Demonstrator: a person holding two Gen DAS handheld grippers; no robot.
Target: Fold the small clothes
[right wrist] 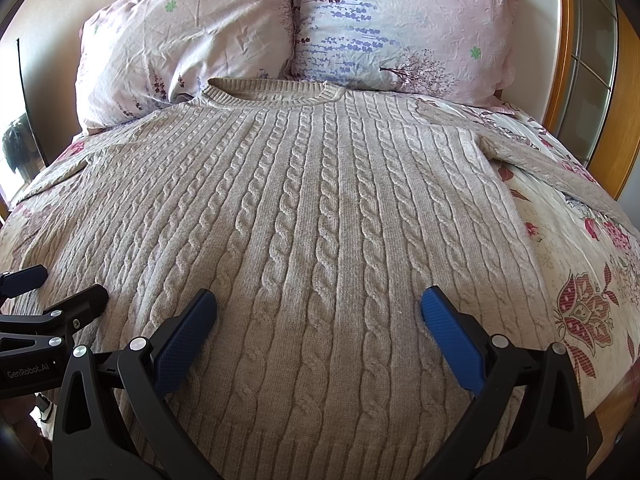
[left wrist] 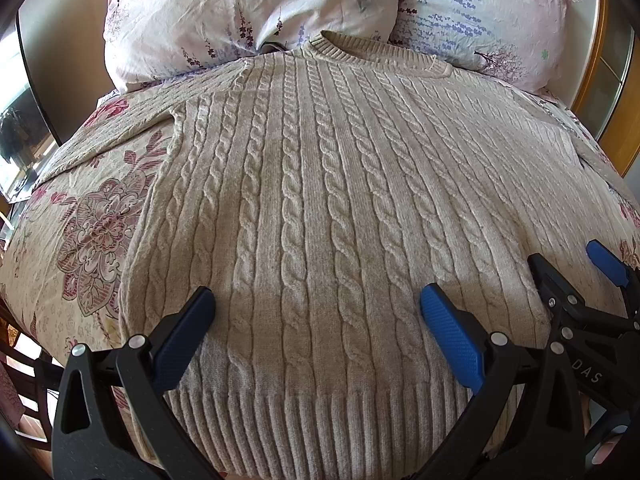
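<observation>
A beige cable-knit sweater (left wrist: 320,184) lies flat on the bed, collar toward the pillows and ribbed hem nearest me; it also fills the right wrist view (right wrist: 304,216). Its sleeves spread out to the left (left wrist: 100,140) and to the right (right wrist: 560,176). My left gripper (left wrist: 316,308) is open and empty, hovering just above the lower left part of the sweater. My right gripper (right wrist: 318,312) is open and empty above the lower right part. The right gripper also shows in the left wrist view (left wrist: 568,264), and the left gripper shows in the right wrist view (right wrist: 68,284).
The floral bedspread (left wrist: 88,232) covers the bed. Two floral pillows (right wrist: 192,44) (right wrist: 400,28) lean at the head. A wooden headboard frame (right wrist: 600,120) rises at the right. A dark chair (left wrist: 24,380) stands at the bed's left edge.
</observation>
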